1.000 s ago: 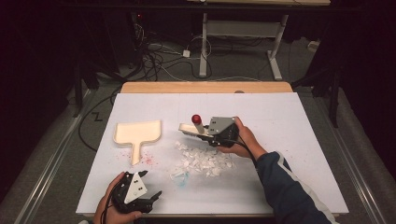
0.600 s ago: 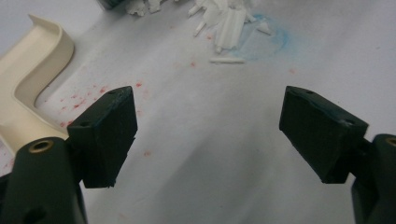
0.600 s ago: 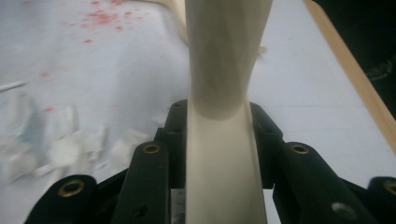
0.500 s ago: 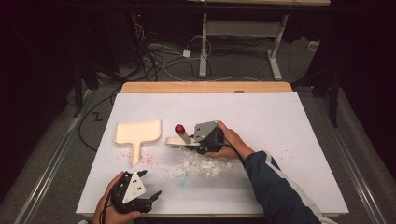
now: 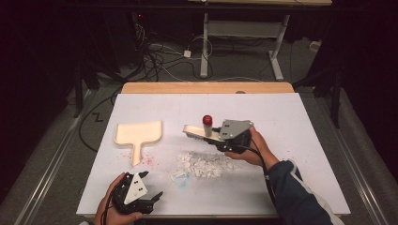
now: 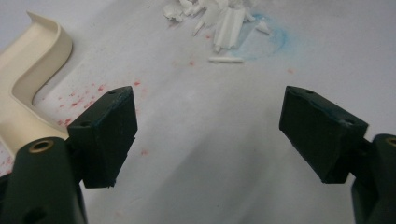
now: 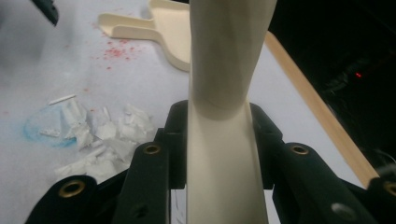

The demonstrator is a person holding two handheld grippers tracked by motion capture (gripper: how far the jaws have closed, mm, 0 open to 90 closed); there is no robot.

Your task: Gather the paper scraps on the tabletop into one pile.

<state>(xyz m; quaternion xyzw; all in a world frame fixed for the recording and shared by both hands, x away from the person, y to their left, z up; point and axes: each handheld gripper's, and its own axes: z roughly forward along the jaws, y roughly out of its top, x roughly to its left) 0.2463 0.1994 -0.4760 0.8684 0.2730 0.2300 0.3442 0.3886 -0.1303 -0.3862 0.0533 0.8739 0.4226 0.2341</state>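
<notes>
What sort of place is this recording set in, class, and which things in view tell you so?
Probably a lab or workshop recording station, not a home: a white-covered table on a wooden top, loose cables across a grey floor, and a metal-framed bench standing in a darkened room.

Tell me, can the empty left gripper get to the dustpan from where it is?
Probably yes. The left gripper is open and holds nothing, and the dustpan lies just ahead on the same side, handle toward it. Bare table lies between them; the paper scraps sit off to the side.
</notes>
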